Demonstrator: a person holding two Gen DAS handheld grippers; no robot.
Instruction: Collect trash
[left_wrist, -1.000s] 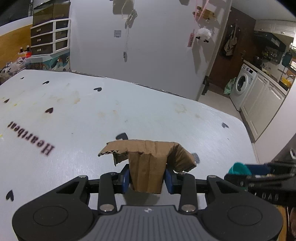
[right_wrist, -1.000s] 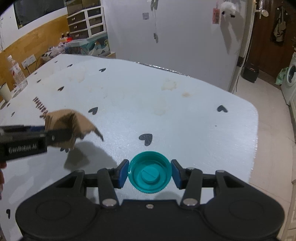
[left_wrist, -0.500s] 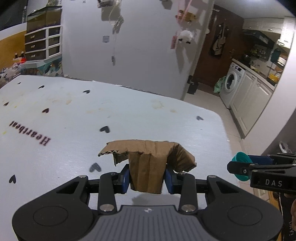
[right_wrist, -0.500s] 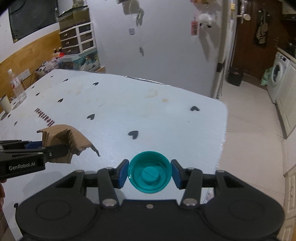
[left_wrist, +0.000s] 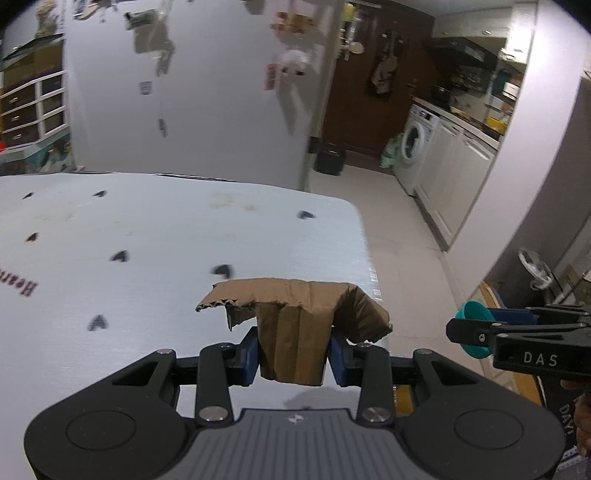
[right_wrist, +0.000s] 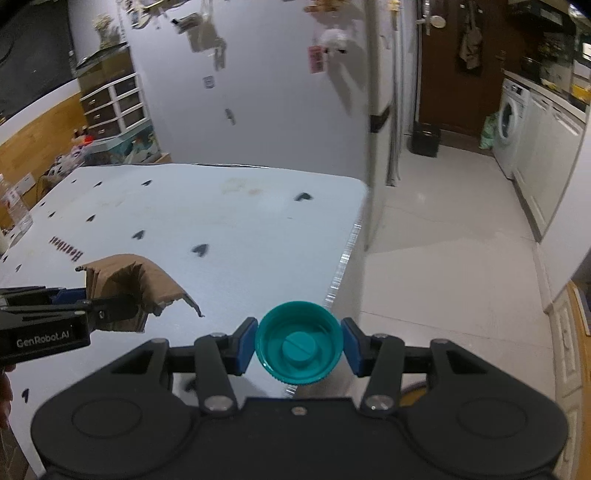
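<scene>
A: Fingers (left_wrist: 251, 356) of the left gripper (left_wrist: 293, 356) are clamping the torn cardboard (left_wrist: 295, 325), lower centre, above the surface (left_wrist: 147, 236).

B: The right gripper (right_wrist: 299, 347) is pinching the teal cap (right_wrist: 299, 345), lower centre, at the surface's edge.

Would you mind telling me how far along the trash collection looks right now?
Pickup looks done: the left gripper is shut on a torn cardboard piece, and the right gripper on a teal bottle cap. Both are held above the table near its edge. Dropping them off is left; no bin is clearly visible.
</scene>
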